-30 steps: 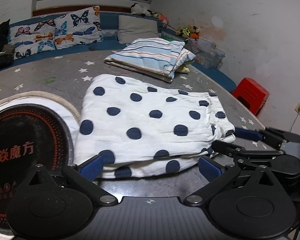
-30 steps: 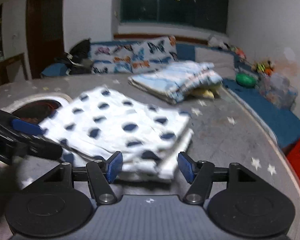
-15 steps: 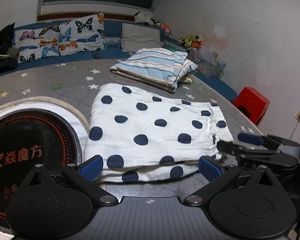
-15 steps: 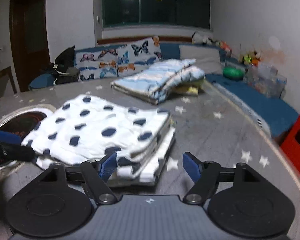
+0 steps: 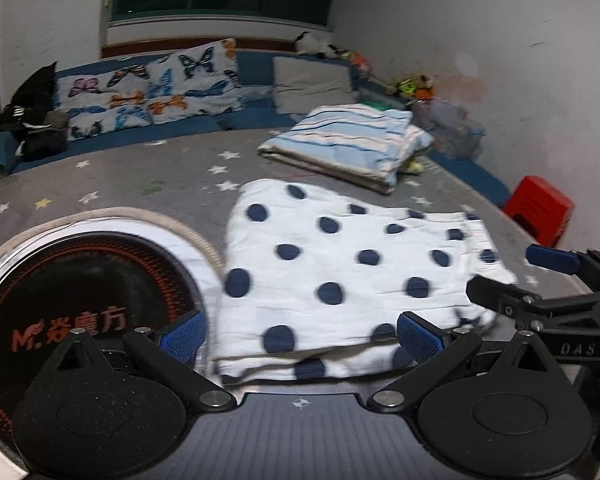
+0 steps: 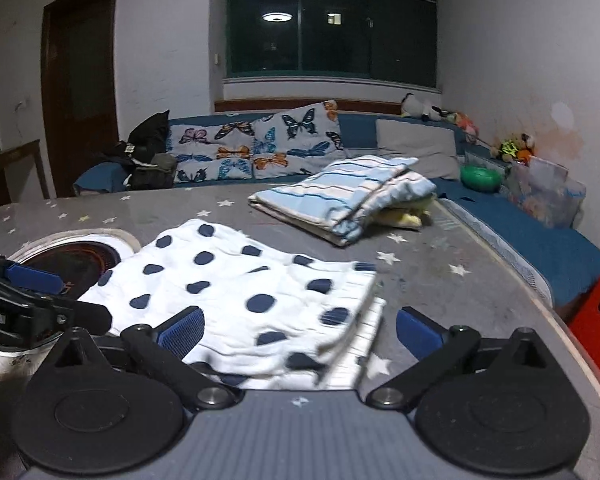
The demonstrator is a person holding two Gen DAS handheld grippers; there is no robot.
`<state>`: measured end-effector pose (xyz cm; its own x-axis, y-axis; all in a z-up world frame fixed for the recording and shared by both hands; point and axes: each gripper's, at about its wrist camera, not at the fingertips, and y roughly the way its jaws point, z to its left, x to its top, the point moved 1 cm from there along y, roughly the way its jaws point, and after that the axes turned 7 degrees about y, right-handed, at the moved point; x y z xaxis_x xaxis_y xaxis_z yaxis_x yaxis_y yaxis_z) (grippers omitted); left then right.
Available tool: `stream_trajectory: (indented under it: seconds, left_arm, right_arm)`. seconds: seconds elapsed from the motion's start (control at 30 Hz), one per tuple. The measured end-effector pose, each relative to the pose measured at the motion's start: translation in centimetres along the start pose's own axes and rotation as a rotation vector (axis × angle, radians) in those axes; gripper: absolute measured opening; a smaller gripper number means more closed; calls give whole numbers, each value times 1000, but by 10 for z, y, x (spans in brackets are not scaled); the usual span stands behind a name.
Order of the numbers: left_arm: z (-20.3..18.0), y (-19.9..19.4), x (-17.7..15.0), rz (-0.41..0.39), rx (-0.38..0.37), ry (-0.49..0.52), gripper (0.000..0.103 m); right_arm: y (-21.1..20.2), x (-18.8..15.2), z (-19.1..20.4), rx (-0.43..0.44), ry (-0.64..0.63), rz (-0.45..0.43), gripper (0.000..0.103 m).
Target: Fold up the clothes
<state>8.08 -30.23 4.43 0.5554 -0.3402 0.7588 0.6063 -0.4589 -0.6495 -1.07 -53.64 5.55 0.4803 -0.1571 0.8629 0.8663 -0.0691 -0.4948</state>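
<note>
While both grippers stand back from it, one polka-dot garment (image 5: 340,280) lies folded flat on the grey table (image 5: 140,176), near edge, just right of the round cooktop (image 5: 80,292).

Left gripper (image 5: 300,334): jaws spread wide, holding nothing, at the near edge of the garment. Right gripper (image 6: 298,326): jaws spread wide, holding nothing, over the garment's near right corner; seen from the left view, it sits at the garment's right side.

Step in hand, as judged: the fold looks done or nearly so; layers show stacked at the right edge (image 6: 364,320). To finish well, take both near corners low and together, pinching all layers, and keep edges square so the stack does not fan out. Whether another fold is wanted cannot be told.

Count:
- Polka-dot garment: 1.
- Striped folded pile (image 6: 340,196), far right on the table, well apart from the garment: 1 pile; pieces within not countable.
- Butterfly pillows (image 6: 256,148), far bench: 2.
- Grey cushion (image 6: 416,152): 1.
- Red stool (image 5: 538,210), right of table: 1.
</note>
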Motion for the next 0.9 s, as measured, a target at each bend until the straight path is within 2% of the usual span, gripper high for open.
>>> stream_trajectory:
  seconds: [0.2, 0.37, 0.73, 0.9]
  left_arm:
    - [9, 14, -1, 25, 34, -33, 103]
    - [8, 21, -7, 56, 39, -22, 103]
    - [3, 7, -18, 67, 0, -27, 103]
    - [0, -2, -24, 65, -11, -25, 103]
  right_arm:
    - [21, -11, 17, -28, -73, 84, 103]
    - [23, -21, 24, -53, -135, 114, 103]
    - [2, -32, 16, -67, -38, 104, 103]
    - [-4, -42, 13, -83, 6, 133, 103]
